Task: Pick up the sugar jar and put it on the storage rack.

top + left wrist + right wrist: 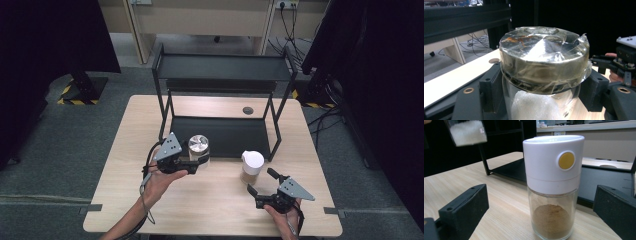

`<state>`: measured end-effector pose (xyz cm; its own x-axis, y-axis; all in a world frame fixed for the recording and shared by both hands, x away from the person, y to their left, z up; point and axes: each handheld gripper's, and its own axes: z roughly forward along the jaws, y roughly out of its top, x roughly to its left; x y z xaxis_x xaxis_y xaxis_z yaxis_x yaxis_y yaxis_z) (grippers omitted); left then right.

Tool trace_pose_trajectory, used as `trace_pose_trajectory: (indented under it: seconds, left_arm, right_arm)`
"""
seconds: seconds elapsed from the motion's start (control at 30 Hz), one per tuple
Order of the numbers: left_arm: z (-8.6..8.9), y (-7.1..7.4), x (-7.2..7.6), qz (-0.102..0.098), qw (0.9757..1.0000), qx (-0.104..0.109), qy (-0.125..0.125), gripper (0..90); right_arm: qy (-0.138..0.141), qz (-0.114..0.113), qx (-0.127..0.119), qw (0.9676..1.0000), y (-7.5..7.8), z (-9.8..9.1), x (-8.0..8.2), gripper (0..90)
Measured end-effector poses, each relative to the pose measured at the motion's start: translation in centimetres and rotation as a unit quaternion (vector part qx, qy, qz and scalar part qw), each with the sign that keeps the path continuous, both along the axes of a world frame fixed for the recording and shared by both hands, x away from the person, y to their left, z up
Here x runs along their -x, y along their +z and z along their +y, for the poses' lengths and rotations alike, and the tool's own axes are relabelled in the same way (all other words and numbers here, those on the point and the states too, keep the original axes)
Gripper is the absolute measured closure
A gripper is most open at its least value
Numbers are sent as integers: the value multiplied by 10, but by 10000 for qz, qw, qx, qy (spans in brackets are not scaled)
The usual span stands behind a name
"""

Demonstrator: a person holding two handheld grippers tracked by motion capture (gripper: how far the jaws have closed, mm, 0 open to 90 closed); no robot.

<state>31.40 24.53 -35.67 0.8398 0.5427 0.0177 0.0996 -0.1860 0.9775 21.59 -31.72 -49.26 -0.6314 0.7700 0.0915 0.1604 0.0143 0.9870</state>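
My left gripper is shut on a glass jar with a silver, tape-covered lid and holds it just above the table, in front of the black shelf. In the left gripper view the jar has white grains inside, and both jaws press on its glass below the lid. A second glass jar, with a white cap, stands on the table. My right gripper is open just before it. In the right gripper view this jar has a yellow button and brown powder, and the jaws stand apart from it on either side.
A black two-tier metal shelf stands at the back of the wooden table, its lower tray just behind both jars. A round cable hole lies behind it. Black curtains hang at both sides.
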Motion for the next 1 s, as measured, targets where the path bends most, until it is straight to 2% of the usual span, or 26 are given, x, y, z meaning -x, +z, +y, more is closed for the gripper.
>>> trace_pose_trajectory:
  seconds: [0.33, 0.4, 0.5, 0.53, 0.57, 0.6, 0.7, 0.83, 1.0]
  left_arm:
    - [2, 36, -15, 23, 10000, 44, -2, 309]
    - [2, 39, -16, 13, 10000, 46, 1, 309]
    - [2, 56, -18, -89, 9999, -36, 37, 309]
    - [2, 56, -18, -89, 9999, -36, 37, 308]
    - [2, 62, -21, -78, 10000, 1, 32, 309]
    - [2, 62, -21, -78, 10000, 1, 32, 309]
    - [2, 75, -26, -38, 10000, 4, 56, 309]
    - [1, 88, -30, -86, 9999, -47, 93, 309]
    - [0, 106, -35, -124, 9999, -4, 94, 309]
  right_arm:
    - [-2, 0, -4, 10000, 0, 0, 0, 5]
    - [-1, 1, -6, 10000, 0, 0, 0, 6]
    - [-5, 1, -12, 10000, 0, 0, 0, 5]
    - [-5, 1, -12, 10000, 0, 0, 0, 5]
    - [-9, 5, -22, 10000, 0, 0, 0, 5]
    - [-9, 5, -22, 10000, 0, 0, 0, 5]
    - [2, 13, -15, 10000, 0, 0, 0, 5]
    - [0, 7, -15, 10000, 0, 0, 0, 5]
    - [-3, 14, -28, 10000, 0, 0, 0, 5]
